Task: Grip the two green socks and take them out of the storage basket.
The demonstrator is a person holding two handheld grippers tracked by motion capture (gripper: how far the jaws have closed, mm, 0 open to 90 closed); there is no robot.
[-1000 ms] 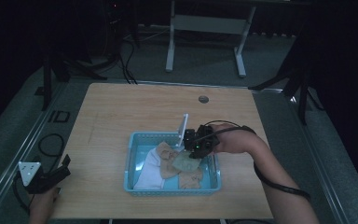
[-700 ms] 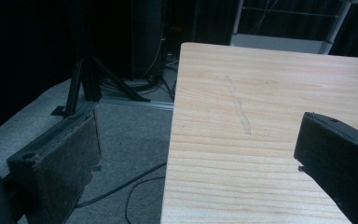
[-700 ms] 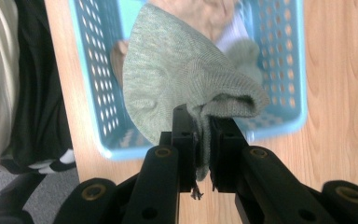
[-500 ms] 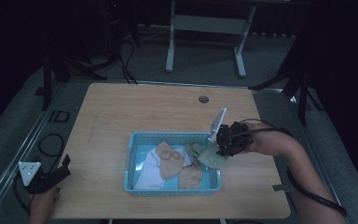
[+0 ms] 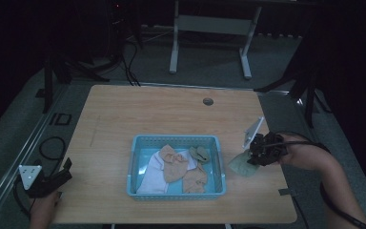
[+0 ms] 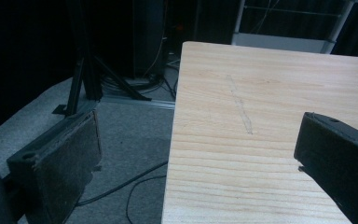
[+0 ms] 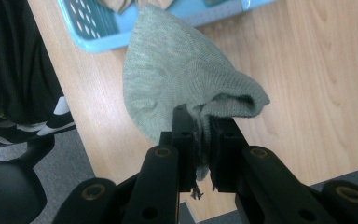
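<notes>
My right gripper is shut on a grey-green sock, which hangs from its jaws just right of the blue basket, over the table near its right edge. The basket holds several pieces: beige socks, a white cloth and another green sock. Off the table's front left corner, my left gripper rests open, its pads wide apart with nothing between them.
The wooden table has a round cable hole at the back. A metal frame stand and cables lie on the floor beyond and left of the table. A black chair base is below the table edge.
My right gripper has carried the green sock out of the basket, moving right past its right wall. The left gripper has stayed where it was.
</notes>
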